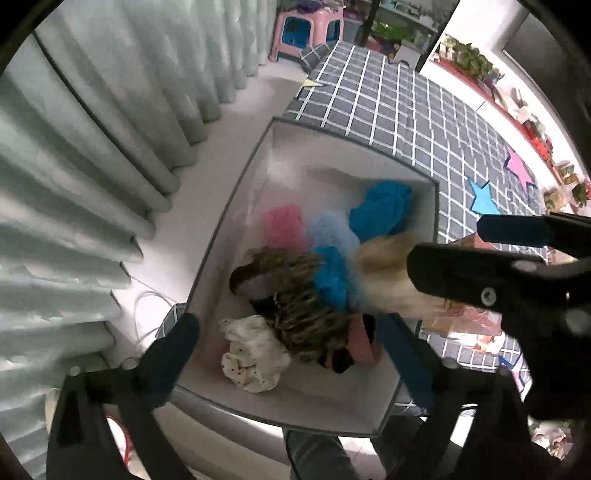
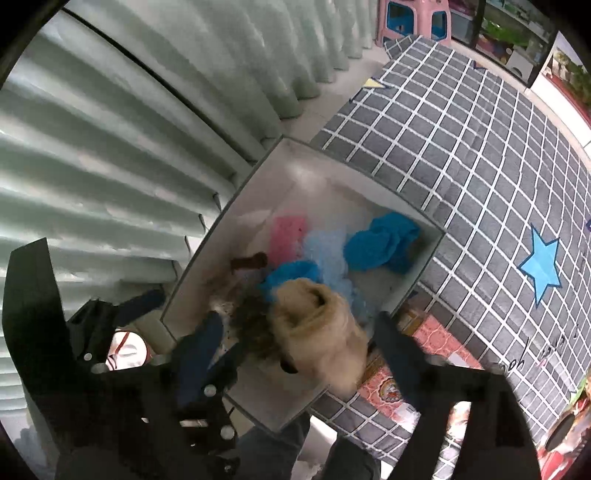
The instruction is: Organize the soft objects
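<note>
A grey-rimmed white box holds soft things: a pink cloth, blue cloths, a brown fuzzy item and a white dotted cloth. A beige fluffy item is blurred over the box's near right side, between the spread fingers of my right gripper; no finger touches it. My left gripper is open above the box's near end. The right gripper's fingers also show in the left wrist view.
The box stands beside a bed with a grey checked cover bearing star patches. Pale green curtains hang on the left. A pink stool stands far back. A patterned red item lies beside the box.
</note>
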`<state>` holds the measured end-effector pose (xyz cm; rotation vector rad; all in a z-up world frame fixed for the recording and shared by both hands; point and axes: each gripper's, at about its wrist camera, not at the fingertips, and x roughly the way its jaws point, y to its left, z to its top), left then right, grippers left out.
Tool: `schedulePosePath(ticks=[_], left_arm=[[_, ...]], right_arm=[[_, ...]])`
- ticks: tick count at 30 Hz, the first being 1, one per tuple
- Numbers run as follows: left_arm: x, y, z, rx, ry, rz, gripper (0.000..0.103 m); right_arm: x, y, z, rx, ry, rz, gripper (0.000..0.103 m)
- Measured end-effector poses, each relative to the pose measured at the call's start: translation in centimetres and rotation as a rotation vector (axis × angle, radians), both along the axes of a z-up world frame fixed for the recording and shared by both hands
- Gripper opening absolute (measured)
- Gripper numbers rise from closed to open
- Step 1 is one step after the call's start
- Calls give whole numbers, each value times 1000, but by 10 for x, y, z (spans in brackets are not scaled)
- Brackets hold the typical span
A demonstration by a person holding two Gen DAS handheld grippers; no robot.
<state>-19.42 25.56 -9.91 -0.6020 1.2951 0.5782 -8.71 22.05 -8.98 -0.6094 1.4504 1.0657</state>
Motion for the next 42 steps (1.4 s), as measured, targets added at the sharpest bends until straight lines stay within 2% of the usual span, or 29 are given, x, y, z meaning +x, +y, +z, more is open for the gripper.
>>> schedulePosePath(ticks=[3, 4, 5, 8, 11, 14, 33, 42], left_arm=[[1, 0, 4, 29, 12, -8, 103], [0, 1, 7, 46, 6, 1, 103], [-3, 2, 10, 70, 3, 24, 103], [-5, 5, 14, 103, 38, 59, 103], [-7, 5, 13, 65, 50, 49, 103], [-7, 0, 17, 64, 51, 37, 103], [-14, -9, 23, 95, 74, 12, 103], [-19, -8, 22, 85, 74, 15, 103]], right_arm=[[2, 0, 6, 8, -25, 3, 87], [3, -1, 8, 13, -31, 2, 98], [4, -2, 11, 16, -47, -2, 102], [6, -8, 18, 46, -74, -3, 102], [5, -10, 21, 42, -92, 10, 102], [1, -10, 24, 26, -106, 24, 102], [-8, -11, 19, -2, -88, 25, 102], [-14, -11, 17, -9, -87, 30, 102]])
